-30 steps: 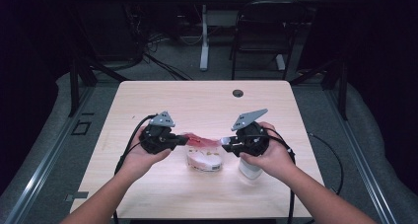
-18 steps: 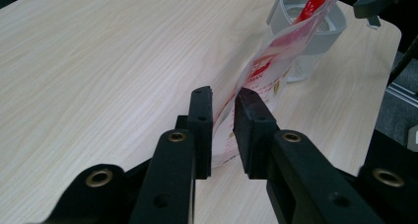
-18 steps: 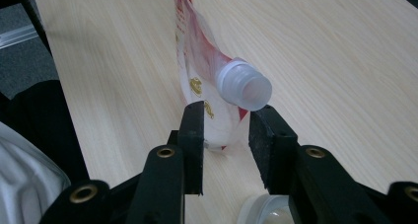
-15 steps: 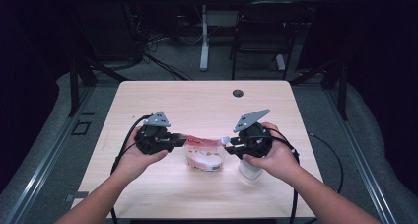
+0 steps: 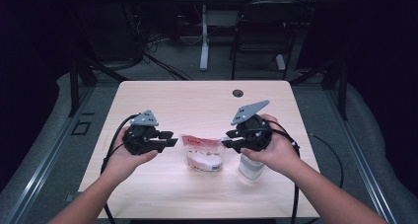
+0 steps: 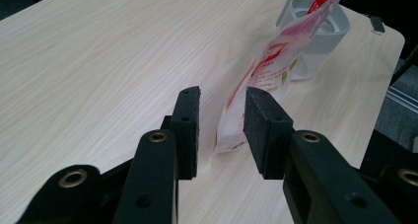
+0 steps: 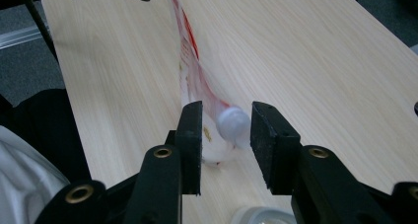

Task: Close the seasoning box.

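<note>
Pouch [image 5: 203, 153] down on the table [image 5: 197, 100], long axis running gripper to gripper. Left gripper [image 6: 222, 120] just opening, corner loose between the jaws; right gripper [image 7: 226, 130] parted around the cap (no pinch), equally near.

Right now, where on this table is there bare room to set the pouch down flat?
The far half of the table, between the grommet hole and the left edge, is bare. The near strip is bare too. The middle is crowded: pouch, container, left gripper, right gripper.

Glossy plastic pouch [image 5: 203, 152]; matt pale wood-grain table [image 5: 197, 103]; translucent plastic container [image 5: 251, 167].
</note>
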